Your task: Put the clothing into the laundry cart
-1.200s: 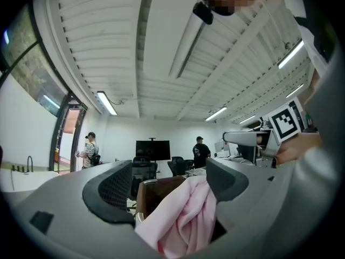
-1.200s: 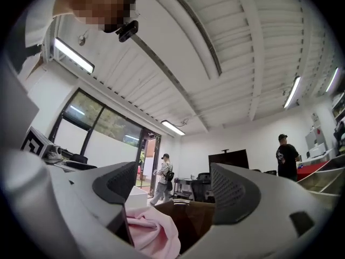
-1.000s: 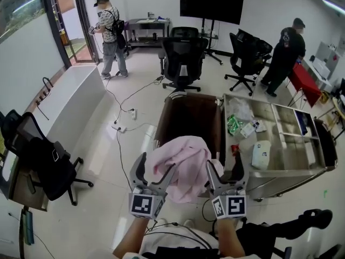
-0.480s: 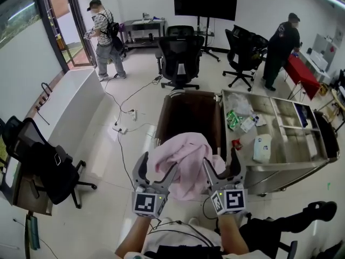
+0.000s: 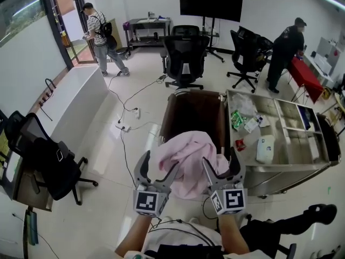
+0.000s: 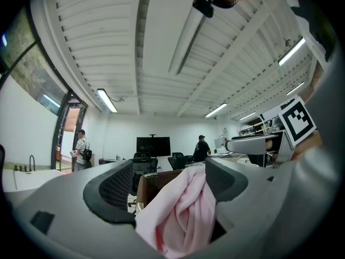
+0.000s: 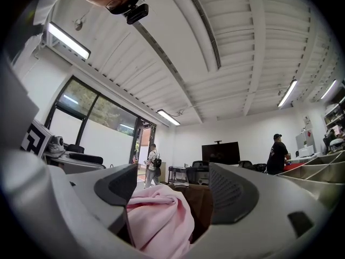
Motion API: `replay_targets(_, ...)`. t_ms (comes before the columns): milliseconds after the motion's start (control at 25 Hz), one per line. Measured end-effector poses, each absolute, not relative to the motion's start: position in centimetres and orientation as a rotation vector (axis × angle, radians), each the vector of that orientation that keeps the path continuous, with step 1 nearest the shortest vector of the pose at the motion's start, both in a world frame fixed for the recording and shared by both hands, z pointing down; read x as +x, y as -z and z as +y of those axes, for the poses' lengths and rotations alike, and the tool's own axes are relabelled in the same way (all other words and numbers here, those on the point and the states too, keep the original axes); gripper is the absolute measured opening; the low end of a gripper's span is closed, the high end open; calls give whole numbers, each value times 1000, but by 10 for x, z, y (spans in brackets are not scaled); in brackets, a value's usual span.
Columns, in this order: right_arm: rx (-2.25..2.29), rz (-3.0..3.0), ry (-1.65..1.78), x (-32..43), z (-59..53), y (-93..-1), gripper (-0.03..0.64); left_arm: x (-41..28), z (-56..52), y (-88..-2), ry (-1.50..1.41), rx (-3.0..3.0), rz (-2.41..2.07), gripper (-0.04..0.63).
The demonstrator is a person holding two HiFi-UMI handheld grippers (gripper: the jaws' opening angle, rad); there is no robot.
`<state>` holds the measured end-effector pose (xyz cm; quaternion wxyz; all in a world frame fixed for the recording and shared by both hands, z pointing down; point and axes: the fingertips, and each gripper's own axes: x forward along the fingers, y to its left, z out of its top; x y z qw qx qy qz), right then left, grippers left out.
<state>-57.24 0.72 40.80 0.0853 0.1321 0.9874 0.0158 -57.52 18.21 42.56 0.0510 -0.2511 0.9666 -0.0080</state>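
Note:
A pink garment hangs bunched between my two grippers, just above the near end of the brown laundry cart. My left gripper grips its left side. In the left gripper view the pink cloth fills the gap between the jaws. My right gripper holds its right side. In the right gripper view the cloth lies against the left jaw, with the cart's brown inside showing beyond it. Both grippers point forward and upward.
A steel trolley with compartments of small items stands right of the cart. Black office chairs stand behind the cart and at the left. Cables and a power strip lie on the floor. People stand at the door and back right.
The garment and both grippers have stayed almost in place over the cart's near end. The person at the door has stepped further left.

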Motion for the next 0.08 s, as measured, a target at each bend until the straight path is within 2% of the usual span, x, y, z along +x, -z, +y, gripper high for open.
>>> replay_targets(80, 395, 2957, -38, -572, 9, -409, 440, -575, 183, -426, 22, -764, 2943, 399)
